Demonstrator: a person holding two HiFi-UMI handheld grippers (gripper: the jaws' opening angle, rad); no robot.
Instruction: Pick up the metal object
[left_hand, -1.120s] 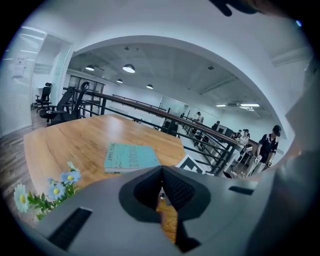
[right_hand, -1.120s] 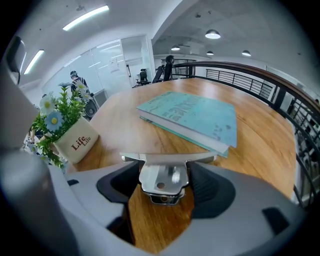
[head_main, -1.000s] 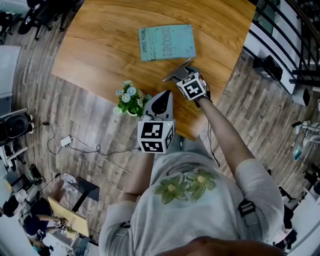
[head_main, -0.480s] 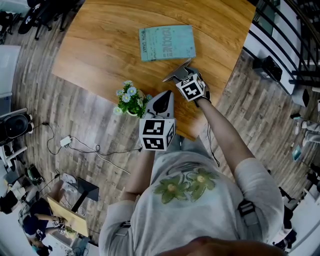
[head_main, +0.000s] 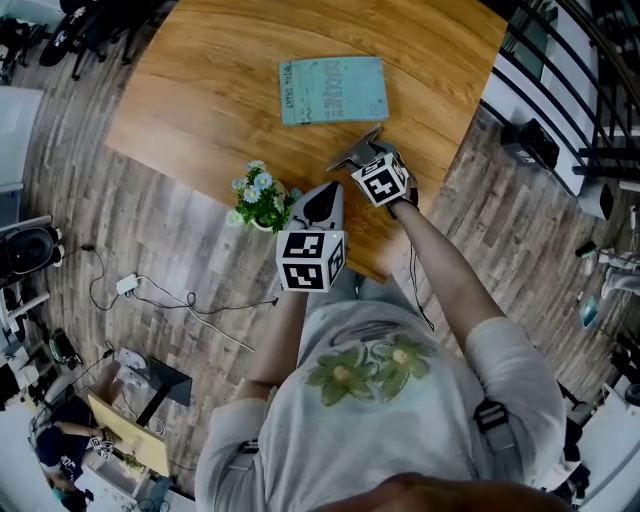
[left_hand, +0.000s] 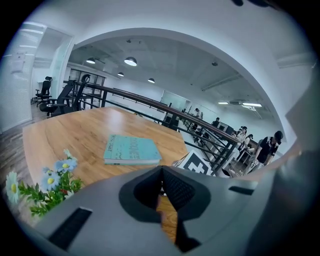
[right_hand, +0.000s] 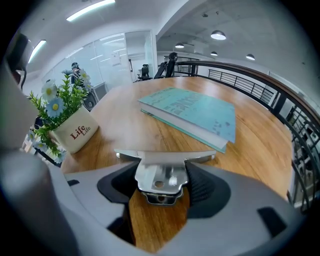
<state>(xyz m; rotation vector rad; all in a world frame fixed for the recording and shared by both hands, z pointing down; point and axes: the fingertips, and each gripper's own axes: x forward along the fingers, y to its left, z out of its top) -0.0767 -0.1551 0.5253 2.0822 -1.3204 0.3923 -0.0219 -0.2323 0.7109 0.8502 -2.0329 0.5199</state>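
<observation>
My right gripper (right_hand: 161, 192) clamps the metal object (right_hand: 159, 170); on the wooden table (right_hand: 260, 135) lie a teal book (right_hand: 192, 114) ahead, a flower pot (right_hand: 72, 131) left.

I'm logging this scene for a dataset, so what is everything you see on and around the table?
table: one, brown wood, under the other things
book: one, teal, flat on the table's far side
flower pot: one, white with blue and white flowers, at the table's near edge
metal clip: one, silver, between the right gripper's jaws
power adapter: one, white, on the floor
left gripper: one, grey, jaws together, empty
right gripper: one, grey, clamped on the metal clip
</observation>
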